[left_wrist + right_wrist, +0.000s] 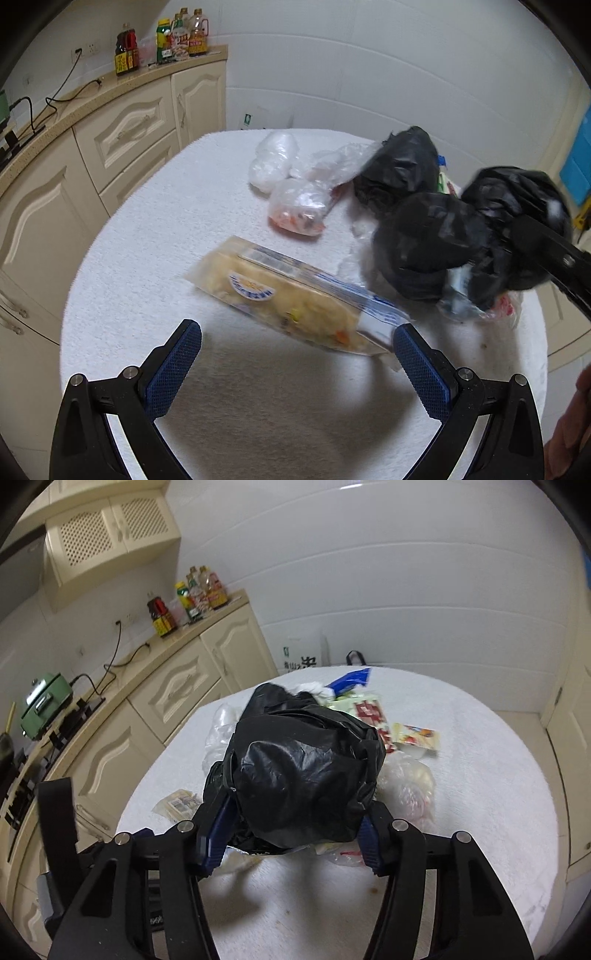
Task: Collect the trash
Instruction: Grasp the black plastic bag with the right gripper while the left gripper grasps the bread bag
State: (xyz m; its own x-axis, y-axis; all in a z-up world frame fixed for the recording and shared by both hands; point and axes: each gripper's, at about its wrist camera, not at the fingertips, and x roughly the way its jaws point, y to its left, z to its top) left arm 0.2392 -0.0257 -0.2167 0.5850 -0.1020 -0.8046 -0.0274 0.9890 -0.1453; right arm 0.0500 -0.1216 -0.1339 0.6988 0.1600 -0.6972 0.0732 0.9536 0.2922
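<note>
A round table with a white cloth (pixel 155 236) holds a pile of trash. My left gripper (pixel 297 341) is open low over the cloth, its right fingertip at the tail of a yellow snack packet (pixel 284 295). Clear plastic bags (pixel 295 177) lie behind it. My right gripper (pixel 295 830) is shut on a crumpled black plastic bag (pixel 303 771) and holds it above the pile; it also shows in the left wrist view (pixel 517 229). More black bags (pixel 402 166) and printed wrappers (pixel 413 736) lie around.
Cream kitchen cabinets (pixel 122 125) curve along the left, with bottles (pixel 177 37) and cables on the counter. A green appliance (pixel 44 701) stands on the counter. A white bag (pixel 303 653) stands on the floor behind the table. A door (pixel 576 716) is at the right.
</note>
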